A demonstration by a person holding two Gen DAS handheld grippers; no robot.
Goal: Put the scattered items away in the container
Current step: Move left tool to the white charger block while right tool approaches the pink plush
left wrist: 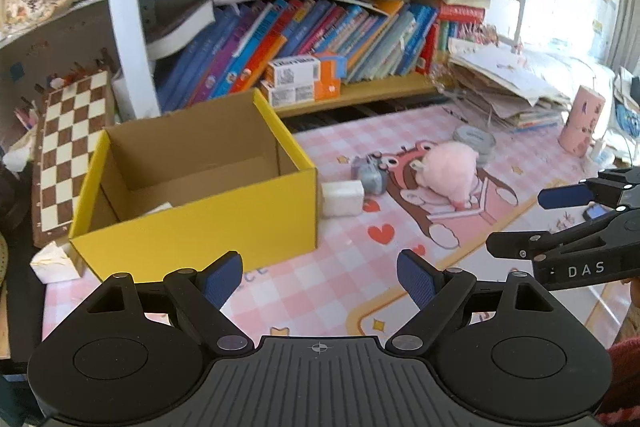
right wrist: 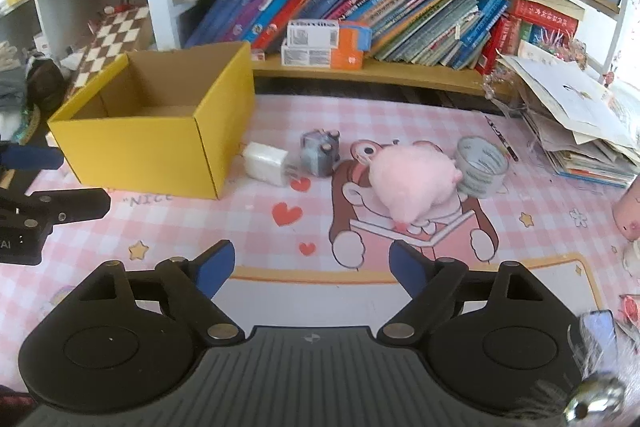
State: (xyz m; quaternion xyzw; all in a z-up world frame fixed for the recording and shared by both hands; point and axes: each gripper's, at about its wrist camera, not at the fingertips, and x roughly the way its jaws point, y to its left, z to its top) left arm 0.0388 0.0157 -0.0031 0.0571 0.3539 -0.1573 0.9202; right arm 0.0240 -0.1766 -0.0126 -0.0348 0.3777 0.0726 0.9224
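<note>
The left gripper (left wrist: 320, 277) and the right gripper (right wrist: 312, 267) are held above the pink mat (right wrist: 260, 239), jaws spread wide, nothing gripped; the yellow box (right wrist: 160, 143) is seen at far left; beside its right wall a white packet (right wrist: 266, 163), a grey toy (right wrist: 318, 153), a pink plush (right wrist: 412, 183) and a tape roll (right wrist: 482, 163) are laid in a row.

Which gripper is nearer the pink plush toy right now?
Right. The right gripper faces the pink plush toy just ahead; the left gripper sits farther left, by the yellow box.
</note>
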